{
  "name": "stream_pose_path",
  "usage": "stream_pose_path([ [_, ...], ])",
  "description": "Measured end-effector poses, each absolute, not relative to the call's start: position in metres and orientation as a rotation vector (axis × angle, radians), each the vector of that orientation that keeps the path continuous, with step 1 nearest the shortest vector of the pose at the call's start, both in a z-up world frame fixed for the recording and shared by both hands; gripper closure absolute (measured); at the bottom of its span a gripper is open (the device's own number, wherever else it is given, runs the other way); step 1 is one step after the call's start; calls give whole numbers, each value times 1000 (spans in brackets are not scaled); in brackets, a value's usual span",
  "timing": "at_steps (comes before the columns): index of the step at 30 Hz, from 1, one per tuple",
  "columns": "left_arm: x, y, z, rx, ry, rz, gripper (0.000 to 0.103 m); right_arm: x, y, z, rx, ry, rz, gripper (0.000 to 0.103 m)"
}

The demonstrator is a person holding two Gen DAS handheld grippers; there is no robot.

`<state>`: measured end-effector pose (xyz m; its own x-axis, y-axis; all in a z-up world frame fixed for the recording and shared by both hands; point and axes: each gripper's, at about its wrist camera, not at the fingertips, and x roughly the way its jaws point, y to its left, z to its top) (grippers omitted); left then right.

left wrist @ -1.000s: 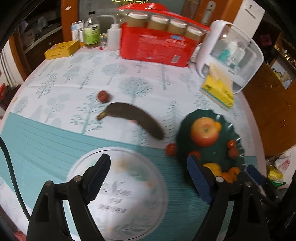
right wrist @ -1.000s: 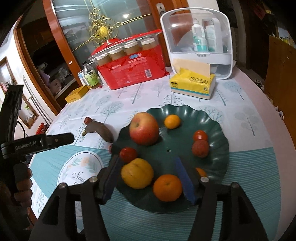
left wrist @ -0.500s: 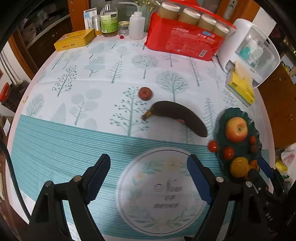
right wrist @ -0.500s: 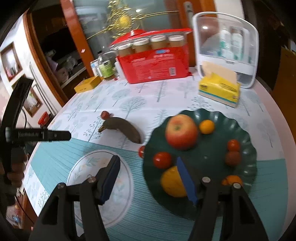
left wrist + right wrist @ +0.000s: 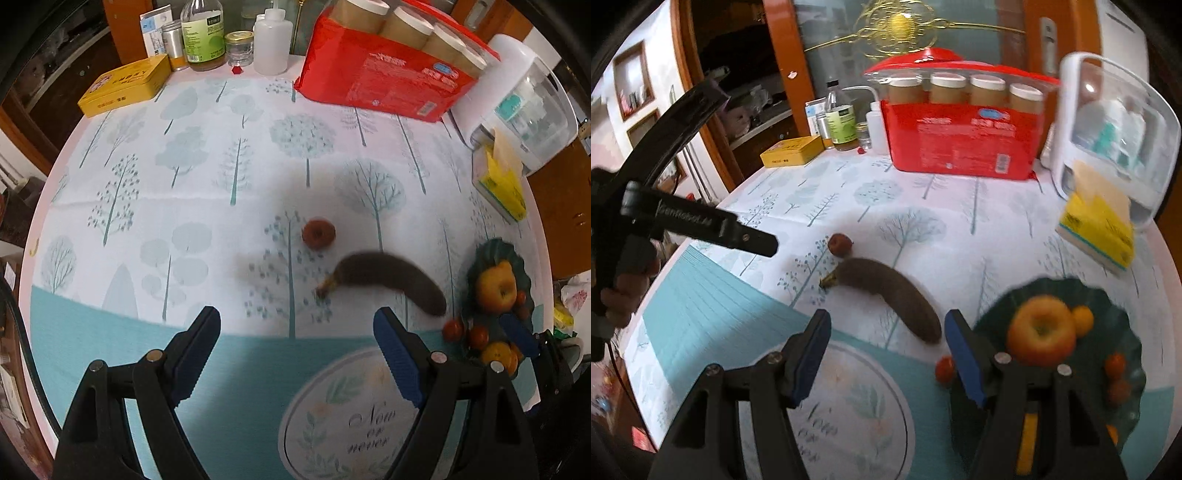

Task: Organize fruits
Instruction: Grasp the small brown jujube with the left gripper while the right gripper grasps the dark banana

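I am bringing the right hand-held gripper [image 5: 886, 354], spread and empty like the left hand-held gripper [image 5: 295, 354], toward the banana [image 5: 886, 295] lying at its 12 o'clock on the worktop [image 5: 942, 206], aiming to straddle its middle before lifting it to the plate [image 5: 1123, 314] at 3 o'clock.

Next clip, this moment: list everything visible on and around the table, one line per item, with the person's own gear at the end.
banana: 1, dark brown, on the cloth beside the plate
small red fruit: 1, red, on the cloth beyond the banana's stem
tomato: 1, red, on the cloth at the plate's edge
plate: 1, dark green, right side, holding fruit
apple: 1, red-yellow, on the plate
red pack: 1, red, far side, four jars on top
yellow tin: 1, far left
tissue pack: 1, yellow, right
white case: 1, white and clear, far right
left gripper: open, empty
right gripper: open, empty
hand: 1, holds the left gripper
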<state>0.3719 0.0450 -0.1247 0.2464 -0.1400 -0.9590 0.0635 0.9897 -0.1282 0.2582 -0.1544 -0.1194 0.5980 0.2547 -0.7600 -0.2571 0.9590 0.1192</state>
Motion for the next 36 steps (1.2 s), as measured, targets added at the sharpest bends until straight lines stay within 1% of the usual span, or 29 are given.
stream_pose_path([
  [4,398,42,-130,-81,1298,-155,19,280,-142,-122,-59,865,309,39],
  [10,423,32,-151,-84,1306,-166,19,307,-125,-136,-164,891,314,39],
  [20,432,15,-184,-18,1264,-212,19,322,-102,-165,-287,954,326,39],
  [25,434,20,-192,-38,1227,-218,26,327,-94,-179,-324,971,328,39],
  [31,439,25,-203,-79,1224,-232,33,332,-95,-191,-329,996,318,39],
  [34,441,23,-206,-76,1225,-245,39,332,-96,-193,-327,999,317,39],
  [36,442,20,-208,-68,1230,-247,46,334,-97,-195,-320,1004,318,39],
])
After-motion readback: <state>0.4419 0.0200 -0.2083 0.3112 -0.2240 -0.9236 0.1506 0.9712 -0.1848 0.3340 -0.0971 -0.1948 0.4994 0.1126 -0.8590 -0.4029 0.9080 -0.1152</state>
